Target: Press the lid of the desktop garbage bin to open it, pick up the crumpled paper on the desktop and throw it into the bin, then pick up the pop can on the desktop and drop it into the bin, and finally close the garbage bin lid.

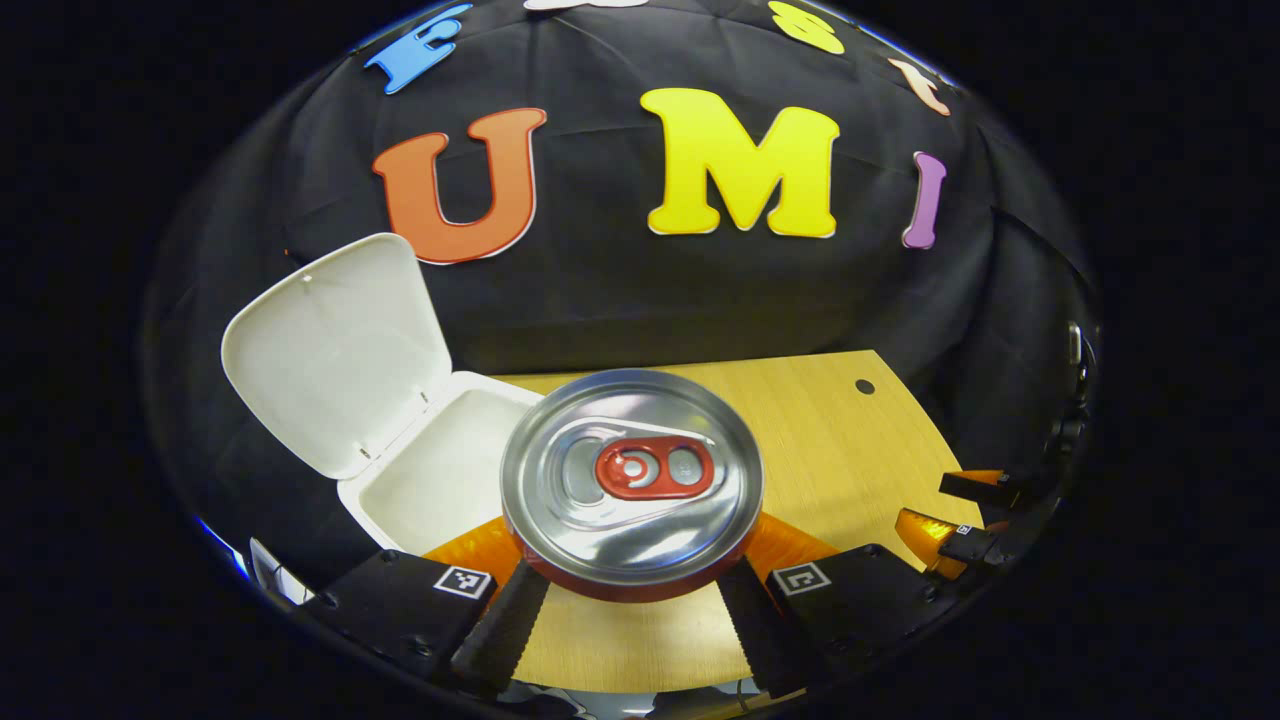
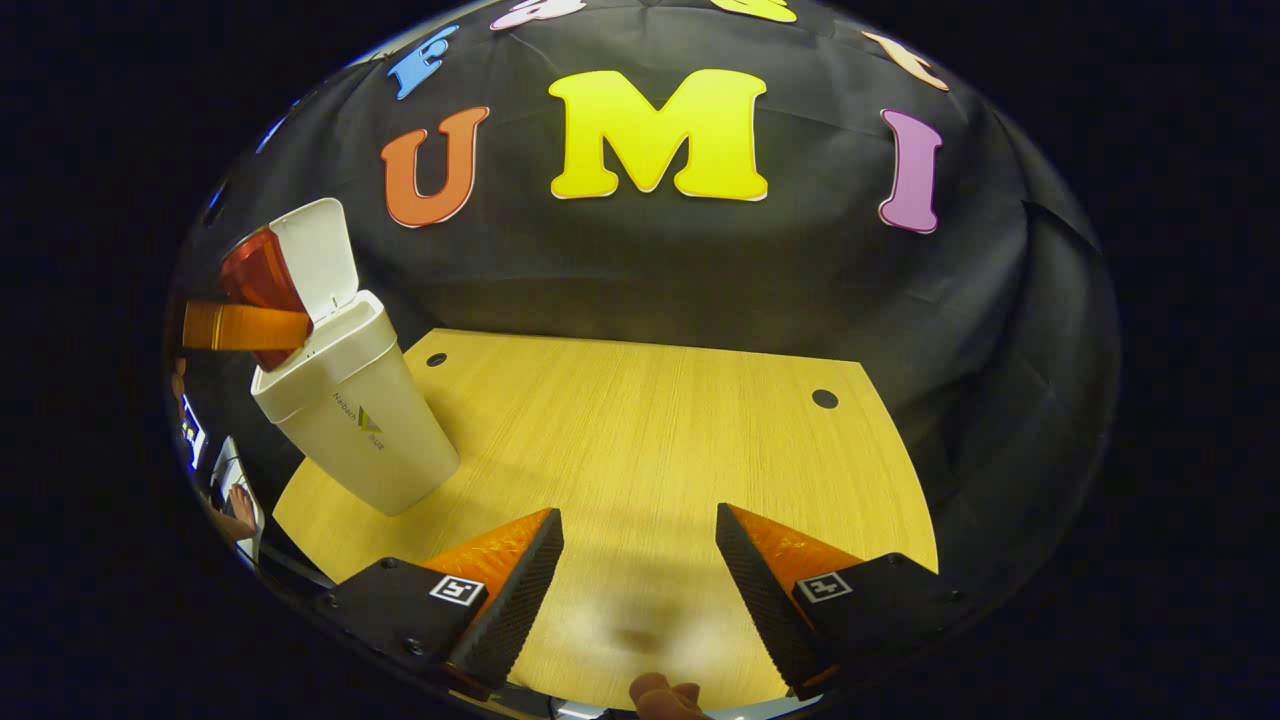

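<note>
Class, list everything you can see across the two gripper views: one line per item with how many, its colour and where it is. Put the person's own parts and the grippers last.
Garbage bin: one, white, at the table's left rear part in the right gripper view.
Bin lid: one, white, hinged up and open.
Pop can: one, silver top with red tab and red body, held between the left gripper's fingers, beside the open bin.
Table: one, light wood with small dark holes, in front of the black cloth wall.
Left gripper: one, shut on the pop can.
Right gripper: one, open, above bare table.
Fingertip: one, at the bottom edge of the right gripper view.
</note>
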The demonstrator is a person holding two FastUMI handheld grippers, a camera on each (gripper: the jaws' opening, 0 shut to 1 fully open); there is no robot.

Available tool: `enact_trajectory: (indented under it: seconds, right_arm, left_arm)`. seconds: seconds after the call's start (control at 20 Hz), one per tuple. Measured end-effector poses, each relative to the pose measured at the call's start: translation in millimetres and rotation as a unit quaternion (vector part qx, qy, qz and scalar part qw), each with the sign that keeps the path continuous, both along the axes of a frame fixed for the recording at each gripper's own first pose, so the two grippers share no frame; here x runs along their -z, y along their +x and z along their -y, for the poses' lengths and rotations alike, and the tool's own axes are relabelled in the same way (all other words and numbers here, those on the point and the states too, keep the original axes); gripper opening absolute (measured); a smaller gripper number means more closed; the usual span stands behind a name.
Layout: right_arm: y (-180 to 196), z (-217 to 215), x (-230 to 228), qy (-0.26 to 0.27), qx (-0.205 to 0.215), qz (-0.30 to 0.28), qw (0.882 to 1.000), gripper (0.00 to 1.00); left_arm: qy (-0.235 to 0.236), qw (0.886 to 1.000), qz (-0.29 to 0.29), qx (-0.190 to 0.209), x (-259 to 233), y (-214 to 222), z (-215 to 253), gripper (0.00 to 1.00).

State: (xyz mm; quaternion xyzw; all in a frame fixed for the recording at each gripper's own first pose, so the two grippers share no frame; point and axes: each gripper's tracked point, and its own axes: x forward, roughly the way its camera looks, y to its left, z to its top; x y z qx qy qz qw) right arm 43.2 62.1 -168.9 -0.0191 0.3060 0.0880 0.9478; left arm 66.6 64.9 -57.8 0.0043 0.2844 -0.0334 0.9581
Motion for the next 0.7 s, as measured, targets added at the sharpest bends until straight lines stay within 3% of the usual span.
enact_trajectory:
  seconds: [0.3, 0.7]
  right_arm:
    - [5, -24, 12, -0.007, -0.005, -0.012, 1.0, 0.96]
    - [-7, -37, 34, -0.033, -0.012, -0.036, 0.999, 0.97]
  left_arm:
    - [0.007, 0.997, 0.0, -0.07, 12, 22, -80, 0.86]
    - [-0.027, 0.991, -0.043, -0.125, 65, 49, -123, 0.87]
